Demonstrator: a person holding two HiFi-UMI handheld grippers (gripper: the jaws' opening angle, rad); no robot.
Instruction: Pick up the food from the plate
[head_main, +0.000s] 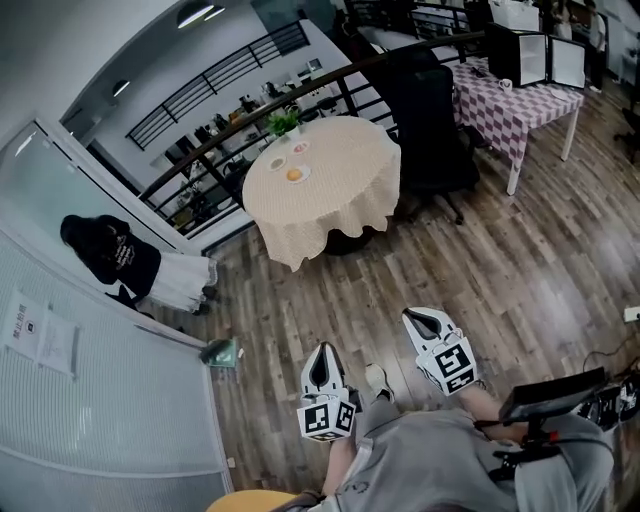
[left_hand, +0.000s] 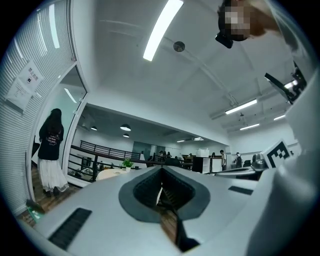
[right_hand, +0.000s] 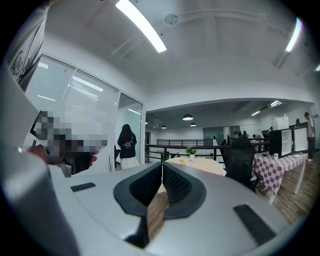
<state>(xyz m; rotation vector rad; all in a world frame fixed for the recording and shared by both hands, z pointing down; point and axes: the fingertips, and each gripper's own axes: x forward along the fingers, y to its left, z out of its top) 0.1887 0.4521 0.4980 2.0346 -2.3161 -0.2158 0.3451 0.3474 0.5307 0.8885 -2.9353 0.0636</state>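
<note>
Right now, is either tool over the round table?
No: the left tool and right tool hang over the wooden floor, well short of the round table.

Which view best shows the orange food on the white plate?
Head view: it looks down on the orange food on the round cream-clothed table. Right gripper view shows a distant orange speck; left gripper view, the table, food indiscernible.

— What's around besides the job itself?
— I've got a round table (head_main: 335, 205) under a cream cloth, with a small potted plant (head_main: 284, 123) at its far edge. A black office chair (head_main: 430, 130) stands just beside it, between it and a checkered-cloth table (head_main: 505, 100).
— Anyone there?
— A person (head_main: 125, 262) in a black top and white skirt, at the glass partition (head_main: 60, 190), well apart from the round table. I see a dark railing (head_main: 345, 88) behind and wood floor (head_main: 500, 270) throughout.
</note>
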